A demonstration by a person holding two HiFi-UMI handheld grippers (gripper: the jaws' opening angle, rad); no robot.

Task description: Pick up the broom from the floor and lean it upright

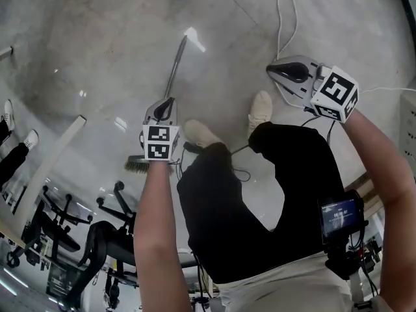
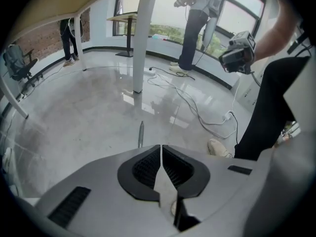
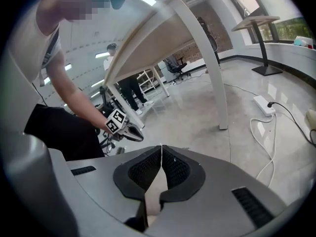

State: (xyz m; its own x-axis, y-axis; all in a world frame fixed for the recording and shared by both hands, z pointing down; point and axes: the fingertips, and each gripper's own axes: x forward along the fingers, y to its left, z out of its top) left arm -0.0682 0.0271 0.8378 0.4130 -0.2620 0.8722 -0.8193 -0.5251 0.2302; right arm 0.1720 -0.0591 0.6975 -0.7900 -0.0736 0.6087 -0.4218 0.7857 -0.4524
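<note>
left gripper (image 1: 170, 103) and right gripper (image 1: 272, 70), both grey plastic with marker cubes, are keeping their jaws pressed together on nothing. the long broom with a grey metal handle and dark bristle head (image 1: 175, 64) is lying flat on the glossy grey concrete floor (image 1: 84, 51), its handle running out beneath the left gripper. thin white cables (image 1: 281, 18) are trailing past the right gripper. the bare left forearm (image 1: 156, 226) is reaching steeply down, while the bare right forearm (image 1: 380, 161) is angling shallower.

The head view looks steeply down at the floor (image 1: 97, 38). Both gripper views sit close behind their jaws, facing across it. The left gripper view and head view share the broom (image 2: 140, 134).
</note>
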